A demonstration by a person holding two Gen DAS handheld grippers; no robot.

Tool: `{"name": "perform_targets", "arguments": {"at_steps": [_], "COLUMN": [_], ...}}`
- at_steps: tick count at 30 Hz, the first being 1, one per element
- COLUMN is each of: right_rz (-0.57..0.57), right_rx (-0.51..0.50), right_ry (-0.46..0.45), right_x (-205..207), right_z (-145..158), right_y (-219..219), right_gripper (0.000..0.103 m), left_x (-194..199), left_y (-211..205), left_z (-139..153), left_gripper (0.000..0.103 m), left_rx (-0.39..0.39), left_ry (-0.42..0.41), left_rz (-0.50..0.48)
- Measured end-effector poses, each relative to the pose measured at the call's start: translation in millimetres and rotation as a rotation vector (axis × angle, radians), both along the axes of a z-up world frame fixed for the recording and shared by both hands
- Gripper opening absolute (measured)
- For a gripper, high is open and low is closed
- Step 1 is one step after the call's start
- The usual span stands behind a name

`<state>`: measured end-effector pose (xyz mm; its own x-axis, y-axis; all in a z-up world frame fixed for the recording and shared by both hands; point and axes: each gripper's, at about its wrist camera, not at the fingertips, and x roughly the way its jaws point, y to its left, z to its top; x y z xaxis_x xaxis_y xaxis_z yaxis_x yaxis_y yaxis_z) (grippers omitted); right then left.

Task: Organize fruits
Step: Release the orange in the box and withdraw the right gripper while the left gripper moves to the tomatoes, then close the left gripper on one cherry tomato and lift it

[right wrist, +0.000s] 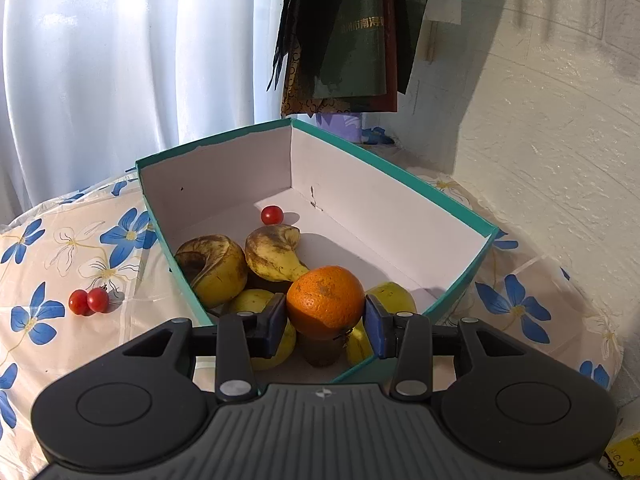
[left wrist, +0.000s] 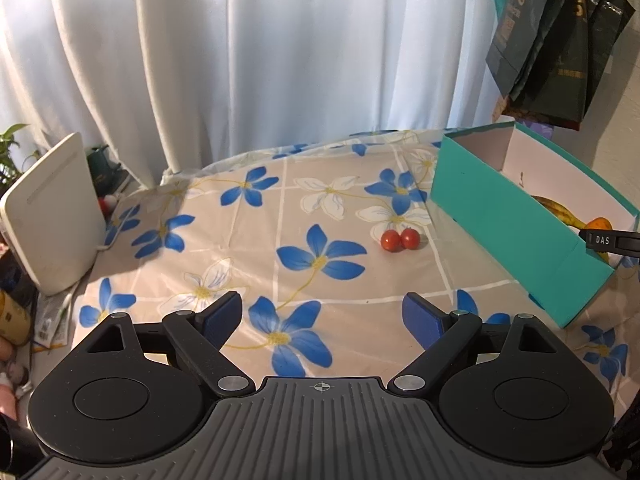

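Teal box (right wrist: pixel 460 208) as landmark: its near end is packed with bananas (right wrist: pixel 276 256) and yellow fruit, and the right gripper (right wrist: pixel 326 322) with its clamped orange (right wrist: pixel 325 302) sits over that pile; the far half of the floor is bare except for one cherry tomato (right wrist: pixel 272 215). Left of the box, open tablecloth (left wrist: pixel 224 240), only two cherry tomatoes (left wrist: pixel 400 239) just beside its wall. Far left of it, a white appliance (left wrist: pixel 52 216) blocks the table edge; dark bags (right wrist: pixel 344 40) hang above the far end.

"DAS" in white on right gripper (left wrist: pixel 608 240), gold Chinese characters on hanging green bag (right wrist: pixel 360 40)
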<state>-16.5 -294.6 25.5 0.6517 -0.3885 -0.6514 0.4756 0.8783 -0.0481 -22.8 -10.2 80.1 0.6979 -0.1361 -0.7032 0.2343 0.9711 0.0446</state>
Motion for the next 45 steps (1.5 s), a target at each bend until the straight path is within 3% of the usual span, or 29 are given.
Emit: {"name": "perform_targets", "arguments": {"at_steps": [8, 16, 18, 20, 23, 28, 34, 38, 40, 45], "right_rz": [0.0, 0.005, 0.015, 0.011, -0.002, 0.031, 0.096, 0.1, 0.089, 0.08], "right_rx": [-0.068, -0.066, -0.066, -0.086, -0.106, -0.087, -0.008, -0.005, 0.001, 0.006], "right_ry": [0.032, 0.036, 0.028, -0.008, -0.095, -0.223, -0.173, -0.123, -0.117, -0.114], "right_x": [7, 8, 7, 0, -20, -66, -94, -95, -97, -97], "right_z": [-4, -3, -1, 6, 23, 44, 29, 20, 18, 18], "right_y": [0, -3, -2, 3, 9, 35, 63, 69, 68, 69], "right_gripper": [0.041, 0.043, 0.052, 0.071, 0.081, 0.093, 0.095, 0.095, 0.095, 0.095], "left_x": [1, 1, 4, 8, 18, 37, 64, 81, 96, 125], "left_y": [-2, -8, -10, -12, -15, -28, -52, -70, -74, -69], "left_z": [1, 1, 1, -1, -4, -13, -33, -59, -71, -90], "left_gripper": [0.092, 0.095, 0.095, 0.095, 0.096, 0.097, 0.097, 0.089, 0.084, 0.079], "left_rx": [0.003, 0.002, 0.002, -0.006, -0.039, -0.042, -0.004, 0.028, 0.018, -0.083], "left_ry": [0.008, 0.01, 0.012, -0.002, -0.046, -0.16, -0.246, -0.223, -0.152, -0.049], "left_rz": [0.003, -0.025, -0.034, -0.05, -0.09, -0.172, -0.277, -0.351, -0.345, -0.304]}}
